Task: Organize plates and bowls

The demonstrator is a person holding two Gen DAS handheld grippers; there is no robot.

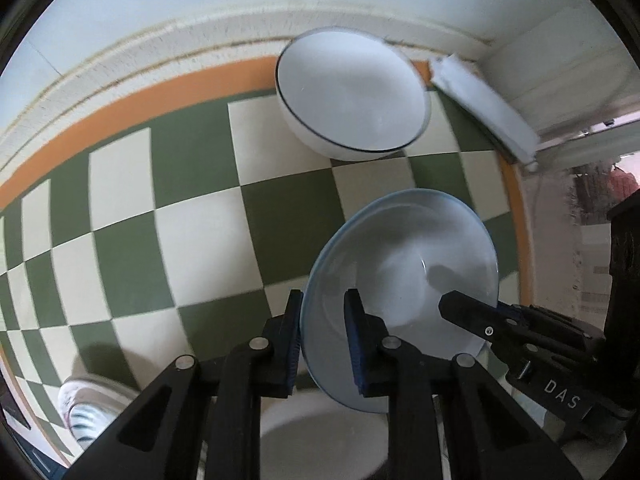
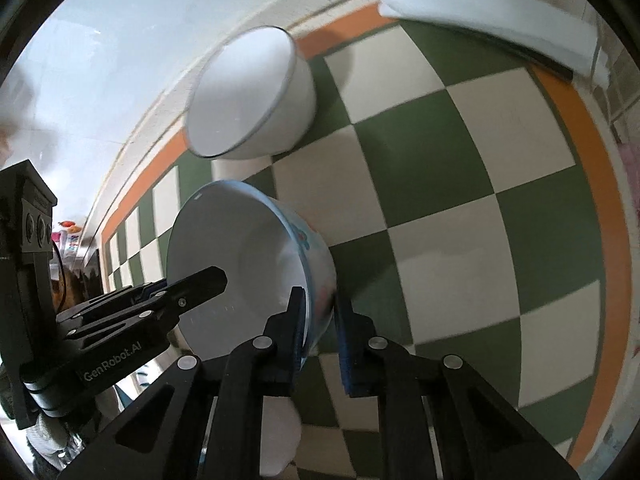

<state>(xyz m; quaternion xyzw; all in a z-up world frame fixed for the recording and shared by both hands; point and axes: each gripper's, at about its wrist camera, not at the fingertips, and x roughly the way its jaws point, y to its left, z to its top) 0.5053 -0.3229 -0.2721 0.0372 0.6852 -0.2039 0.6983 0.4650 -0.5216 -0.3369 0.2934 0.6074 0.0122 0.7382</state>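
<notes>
A pale blue bowl (image 1: 404,276) is held above the checkered table, gripped on opposite rims by both grippers. My left gripper (image 1: 324,344) is shut on its left rim. My right gripper (image 2: 320,332) is shut on its right rim, where the bowl (image 2: 240,256) shows a painted outer wall. The right gripper also shows in the left wrist view (image 1: 500,328), and the left gripper shows in the right wrist view (image 2: 160,296). A white bowl with a dark rim (image 1: 352,92) stands at the back near the wall; it also shows in the right wrist view (image 2: 248,96).
The table carries a green and cream checkered cloth (image 1: 200,240) with an orange border. A folded white cloth (image 1: 484,104) lies at the back right corner, also in the right wrist view (image 2: 492,12). Another white dish (image 1: 320,444) lies under the grippers. A shoe (image 1: 88,408) shows below left.
</notes>
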